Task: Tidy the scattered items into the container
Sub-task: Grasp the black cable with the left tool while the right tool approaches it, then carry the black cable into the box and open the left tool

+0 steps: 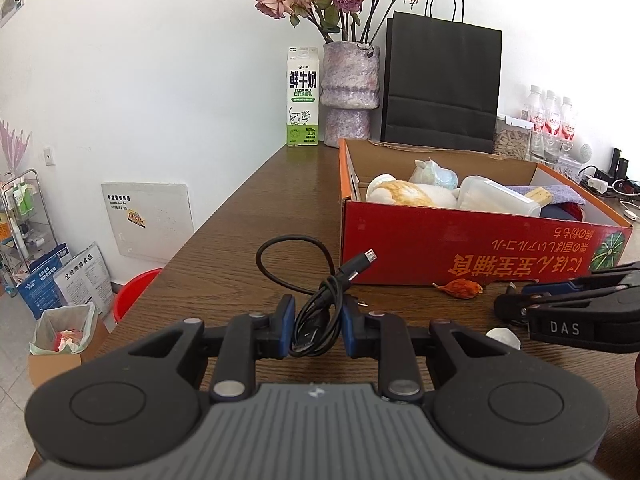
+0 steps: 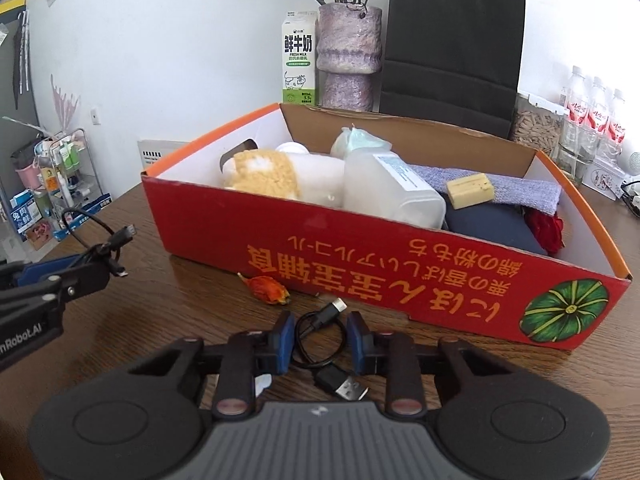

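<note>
My left tool (image 1: 318, 326) clamps a bundled black cable (image 1: 320, 304) above the bench (image 1: 248, 208). My right tool (image 2: 320, 340) is narrowed around a second cable (image 2: 320, 334), pads apparently touching it. The red box (image 2: 360, 264) near the bench's back edge is mostly filled; an orange scrap (image 2: 268, 290) remains. The milk carton (image 1: 302, 96) reads "FRESH MILK".

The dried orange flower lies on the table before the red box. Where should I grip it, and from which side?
Grip the dried orange flower at its thick middle, probably from above and the near side: it lies flat, lengthwise along the red box wall, close behind it, and its stem end tapers thin.
</note>
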`<state>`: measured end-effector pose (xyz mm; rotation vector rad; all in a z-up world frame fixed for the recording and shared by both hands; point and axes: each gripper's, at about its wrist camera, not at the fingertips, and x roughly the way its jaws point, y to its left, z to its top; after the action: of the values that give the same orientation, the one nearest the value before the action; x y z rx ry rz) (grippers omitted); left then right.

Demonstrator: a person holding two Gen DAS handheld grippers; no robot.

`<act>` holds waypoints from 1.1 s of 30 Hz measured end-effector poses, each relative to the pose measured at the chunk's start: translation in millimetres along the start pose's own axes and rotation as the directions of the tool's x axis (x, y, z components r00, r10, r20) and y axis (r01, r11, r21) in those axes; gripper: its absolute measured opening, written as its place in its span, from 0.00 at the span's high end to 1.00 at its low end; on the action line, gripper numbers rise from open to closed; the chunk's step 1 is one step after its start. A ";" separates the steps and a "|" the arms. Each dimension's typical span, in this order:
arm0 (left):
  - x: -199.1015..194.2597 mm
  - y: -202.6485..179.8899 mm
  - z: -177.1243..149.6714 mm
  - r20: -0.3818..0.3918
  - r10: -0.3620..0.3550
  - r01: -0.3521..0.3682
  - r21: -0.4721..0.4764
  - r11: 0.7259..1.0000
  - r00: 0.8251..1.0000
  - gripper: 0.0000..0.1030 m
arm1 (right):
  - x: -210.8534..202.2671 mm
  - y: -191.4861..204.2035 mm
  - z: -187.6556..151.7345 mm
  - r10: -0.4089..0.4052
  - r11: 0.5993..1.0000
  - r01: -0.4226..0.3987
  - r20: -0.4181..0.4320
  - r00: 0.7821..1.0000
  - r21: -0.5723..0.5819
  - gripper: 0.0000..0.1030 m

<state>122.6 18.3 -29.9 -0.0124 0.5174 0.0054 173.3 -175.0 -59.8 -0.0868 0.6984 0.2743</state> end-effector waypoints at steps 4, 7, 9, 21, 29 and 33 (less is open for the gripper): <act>-3.3 -0.3 1.4 0.012 -0.003 0.003 -0.003 1.000 1.000 0.77 | -10.6 -11.1 -6.8 0.013 0.999 -0.013 0.023 1.000 0.031 0.78; -6.4 -2.3 4.1 0.022 -0.005 0.005 0.002 1.000 1.000 0.77 | -20.0 -19.2 -11.6 0.012 0.999 -0.014 0.045 0.999 0.051 0.79; -7.9 -4.4 5.4 0.026 -0.007 0.007 0.003 1.000 1.000 0.77 | -25.3 -23.8 -13.9 0.012 0.998 -0.016 0.054 0.998 0.060 0.80; -18.4 -19.2 18.9 0.071 -0.029 0.028 0.014 1.000 0.997 0.76 | -63.9 -44.2 -15.5 0.007 0.995 -0.024 0.165 0.986 0.101 0.80; -20.2 -37.2 47.8 0.143 -0.057 0.054 0.025 0.998 0.988 0.76 | -93.3 -61.2 9.6 -0.029 0.994 -0.005 0.297 0.955 0.112 0.80; -13.7 -53.7 67.7 0.186 -0.076 0.071 0.032 0.997 0.980 0.76 | -93.1 -74.6 33.8 -0.068 0.991 0.024 0.347 0.935 0.130 0.80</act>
<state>144.6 -34.6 36.2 -0.0065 0.3288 -0.0716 147.0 -261.4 25.2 0.0646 0.3548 0.1935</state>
